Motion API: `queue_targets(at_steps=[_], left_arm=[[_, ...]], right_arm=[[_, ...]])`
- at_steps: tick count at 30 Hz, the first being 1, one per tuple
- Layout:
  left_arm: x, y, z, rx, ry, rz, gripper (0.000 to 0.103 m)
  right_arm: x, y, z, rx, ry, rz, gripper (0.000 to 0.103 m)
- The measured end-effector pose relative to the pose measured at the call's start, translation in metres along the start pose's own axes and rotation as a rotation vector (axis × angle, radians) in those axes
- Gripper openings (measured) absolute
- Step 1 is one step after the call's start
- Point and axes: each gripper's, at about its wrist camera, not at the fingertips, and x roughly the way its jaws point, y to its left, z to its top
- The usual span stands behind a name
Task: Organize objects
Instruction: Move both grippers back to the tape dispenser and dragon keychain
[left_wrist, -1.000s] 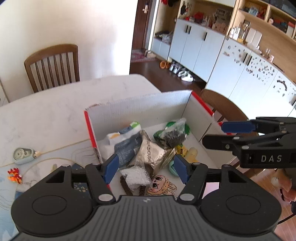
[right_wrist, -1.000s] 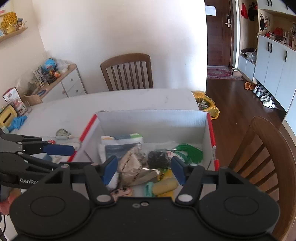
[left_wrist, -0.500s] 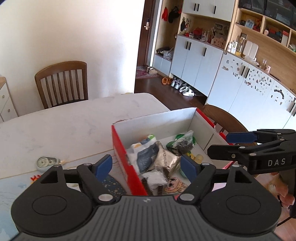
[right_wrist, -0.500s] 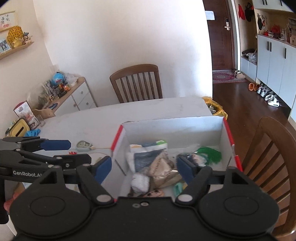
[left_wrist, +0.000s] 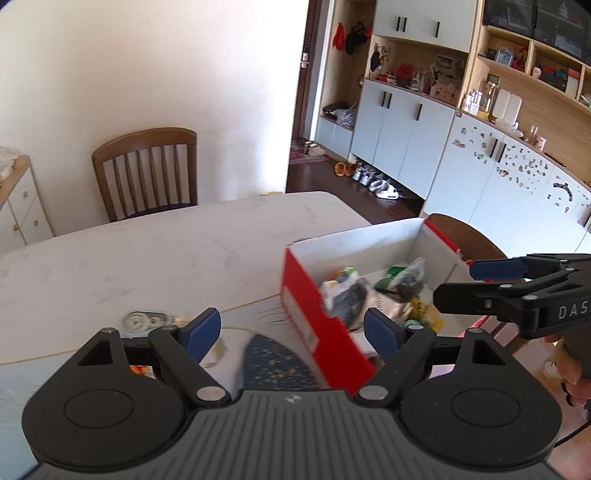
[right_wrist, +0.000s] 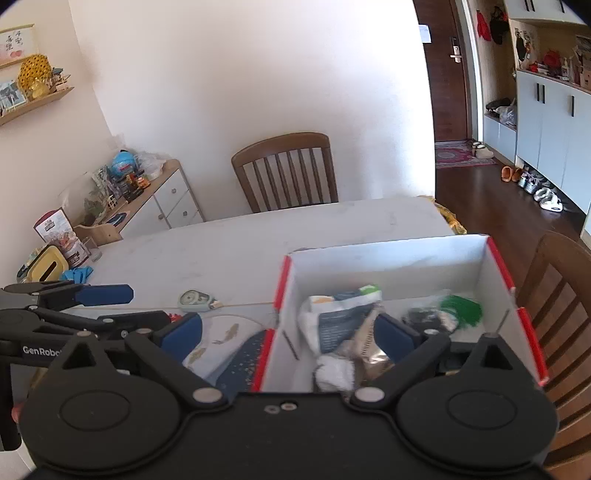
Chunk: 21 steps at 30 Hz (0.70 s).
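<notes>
Mostly the tidying looked done. The red cardboard box (right_wrist: 495, 284) sat on the right side of the white table (right_wrist: 229, 251) and held nearly everything: a white and dark-blue packet (right_wrist: 340, 317), a shiny foil pouch (right_wrist: 369, 350), a clear bag of dark bits (left_wrist: 410, 277) and something green (right_wrist: 461, 308) in the far right corner.

Both tools were clear of the box and empty. The left gripper (left_wrist: 291, 330) had its jaws spread wide over the box's near left corner, having just been opening, with nothing pressed between its blue pads (left_wrist: 201, 330). The right gripper (right_wrist: 290, 338) was the same, jaws just opened very wide, nothing clasped.

What seemed left was small: a pale round tape measure (right_wrist: 194, 299) to the left of the box on the bare table, and a little orange toy (left_wrist: 140, 368) nearer, on the patterned mat (right_wrist: 225, 338).
</notes>
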Motion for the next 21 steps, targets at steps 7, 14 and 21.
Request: queue_targets(at_steps=[7, 14, 21], left_arm=[[-0.008, 0.039, -0.01, -0.03, -0.025, 0.024, 0.102], [-0.007, 0.088, -0.021, -0.082, -0.037, 0.068, 0.103], [0.003, 0.137, -0.037, -0.093, -0.015, 0.126, 0.103]], right_arm=[[0.02, 0.035, 0.004, -0.028, 0.017, 0.002, 0.1], [0.05, 0.069, 0.011, -0.061, 0.053, 0.007, 0.1], [0.085, 0.099, 0.02, -0.102, 0.084, 0.001, 0.1]])
